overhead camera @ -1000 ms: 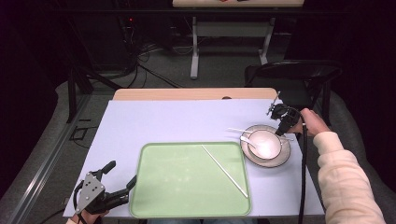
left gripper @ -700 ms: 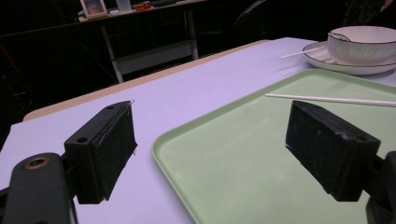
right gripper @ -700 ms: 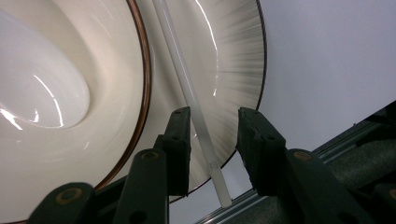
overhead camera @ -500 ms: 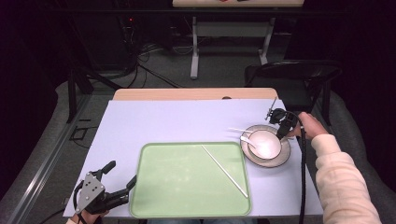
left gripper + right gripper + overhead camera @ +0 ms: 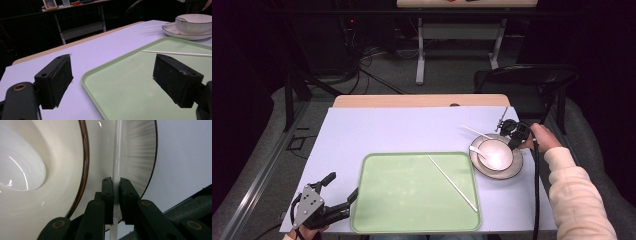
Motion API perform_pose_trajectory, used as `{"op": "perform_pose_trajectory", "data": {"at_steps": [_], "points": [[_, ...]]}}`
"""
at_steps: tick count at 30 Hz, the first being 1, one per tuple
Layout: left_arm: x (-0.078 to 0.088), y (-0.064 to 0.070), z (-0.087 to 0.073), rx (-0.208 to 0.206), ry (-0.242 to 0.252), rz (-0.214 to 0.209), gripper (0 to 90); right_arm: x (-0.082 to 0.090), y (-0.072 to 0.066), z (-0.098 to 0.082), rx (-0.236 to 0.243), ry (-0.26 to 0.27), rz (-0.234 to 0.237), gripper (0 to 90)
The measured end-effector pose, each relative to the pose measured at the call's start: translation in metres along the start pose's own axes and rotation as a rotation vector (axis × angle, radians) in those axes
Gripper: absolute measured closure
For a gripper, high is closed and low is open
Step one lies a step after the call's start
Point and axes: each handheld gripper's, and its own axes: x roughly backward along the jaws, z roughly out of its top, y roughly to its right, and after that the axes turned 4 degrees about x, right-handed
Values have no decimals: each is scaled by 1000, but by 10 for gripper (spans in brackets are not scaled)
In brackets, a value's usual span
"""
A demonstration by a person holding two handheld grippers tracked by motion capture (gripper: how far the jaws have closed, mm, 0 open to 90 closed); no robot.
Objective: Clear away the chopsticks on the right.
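Note:
My right gripper (image 5: pixel 507 128) is at the far rim of the plate (image 5: pixel 513 170). Its jaws have just been closing, and they are now shut on a white chopstick (image 5: pixel 117 150) that lies across the plate's rim (image 5: pixel 141 157) beside the bowl (image 5: pixel 62 170). The chopstick's far end (image 5: pixel 472 130) points left over the table. A white spoon (image 5: pixel 20 170) rests in the bowl (image 5: pixel 496 155). A second chopstick (image 5: pixel 452 182) lies slantwise on the green tray (image 5: pixel 412 200). My left gripper (image 5: pixel 343 186) is open and holds nothing at the tray's near left corner (image 5: pixel 100 82).
The lilac-covered table (image 5: pixel 402 130) has bare room to the left of and beyond the tray. A dark chair (image 5: pixel 532 80) stands past the table's far right corner. The right gripper's cable (image 5: pixel 536 190) runs along the person's sleeve.
The right hand has shifted only slightly at the plate's far rim. The left gripper has stayed where it was.

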Motion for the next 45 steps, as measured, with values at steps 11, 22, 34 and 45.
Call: {"op": "perform_pose_trajectory", "data": {"at_steps": [11,22,34,45], "points": [[0,0,0,0,1,1,158,19,-9,-1,-24,43,-50,834],[0,0,0,0,0,3,158,51,-18,-5,-98,77,-93,834],[0,0,0,-1,1,1,158,90,-34,3,-186,107,-140,834],[0,0,0,0,2,2,158,119,-63,11,-278,150,-144,834]]}}
